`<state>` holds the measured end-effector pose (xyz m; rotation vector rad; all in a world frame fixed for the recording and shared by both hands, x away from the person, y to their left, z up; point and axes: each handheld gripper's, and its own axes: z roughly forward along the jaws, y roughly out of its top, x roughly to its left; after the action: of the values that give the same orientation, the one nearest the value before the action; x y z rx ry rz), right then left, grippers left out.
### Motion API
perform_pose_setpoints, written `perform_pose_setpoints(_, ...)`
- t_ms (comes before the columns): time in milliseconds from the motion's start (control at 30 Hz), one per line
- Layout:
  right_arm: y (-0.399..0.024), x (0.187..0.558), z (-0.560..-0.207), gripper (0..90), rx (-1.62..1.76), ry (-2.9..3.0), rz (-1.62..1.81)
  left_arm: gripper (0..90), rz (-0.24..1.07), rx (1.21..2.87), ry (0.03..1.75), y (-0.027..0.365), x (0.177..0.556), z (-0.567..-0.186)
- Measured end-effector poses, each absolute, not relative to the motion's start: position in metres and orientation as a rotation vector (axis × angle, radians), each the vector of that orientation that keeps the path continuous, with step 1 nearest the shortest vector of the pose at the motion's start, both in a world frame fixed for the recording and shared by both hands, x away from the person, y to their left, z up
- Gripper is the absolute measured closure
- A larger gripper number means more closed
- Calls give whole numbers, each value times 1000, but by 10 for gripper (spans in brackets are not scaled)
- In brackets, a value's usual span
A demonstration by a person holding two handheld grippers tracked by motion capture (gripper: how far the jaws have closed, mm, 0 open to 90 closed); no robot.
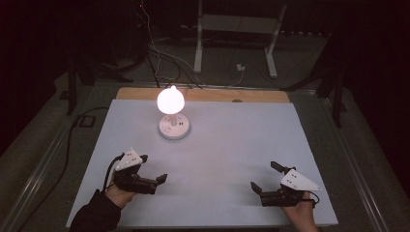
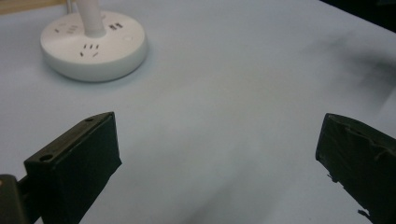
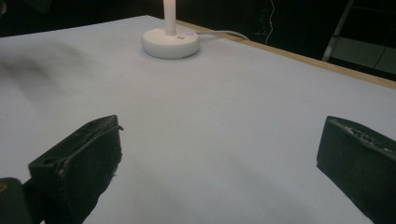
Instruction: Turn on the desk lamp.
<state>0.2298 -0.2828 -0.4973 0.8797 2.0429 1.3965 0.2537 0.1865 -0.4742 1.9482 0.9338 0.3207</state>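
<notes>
From the high view, a small white lamp (image 1: pixel 173 112) is glowing at the far left-centre of a pale blue table (image 1: pixel 232 159), its round base (image 1: pixel 174 128) sitting flat near the far edge while its bulb is burning too bright to show any shape. The left gripper (image 1: pixel 154 169) is resting at the near left, held in a dark-sleeved hand, with its jaws standing apart and holding nothing. The right gripper (image 1: pixel 265 175) is sitting at the near right, its jaws likewise spread and bare. Both are lying well apart from the lamp, and from each other. The room beyond the table is falling into darkness, with cables and a white frame only faintly showing on the floor.

In the left gripper view, the two black jaws are gaping wide over bare table, and the lamp's base (image 2: pixel 93 46) is showing at the far left, its socket slots facing up and its stem cut off by the top edge.

In the right gripper view, the jaws are again standing wide with nothing between them. The base (image 3: pixel 171 43) is sitting far off with a white cord trailing away behind it, and a small lit dot is showing on its top; whether that is a button cannot be told.

Judging by the lit bulb, the lamp is already on. Neither gripper is touching it, so any handling of the lamp looks either finished or not yet begun; the pictures cannot settle which.
</notes>
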Motion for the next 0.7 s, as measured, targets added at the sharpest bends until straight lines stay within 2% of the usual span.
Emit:
perform_pose_setpoints(400, -282, 230, -498, 0, 874, 2052, 1395, 3, 349, 1987, 933, 205, 232, -491)
perform_pose_setpoints(700, -282, 231, -499, 0, 871, 2063, 1396, 3, 389, 2015, 900, 207, 231, -497)
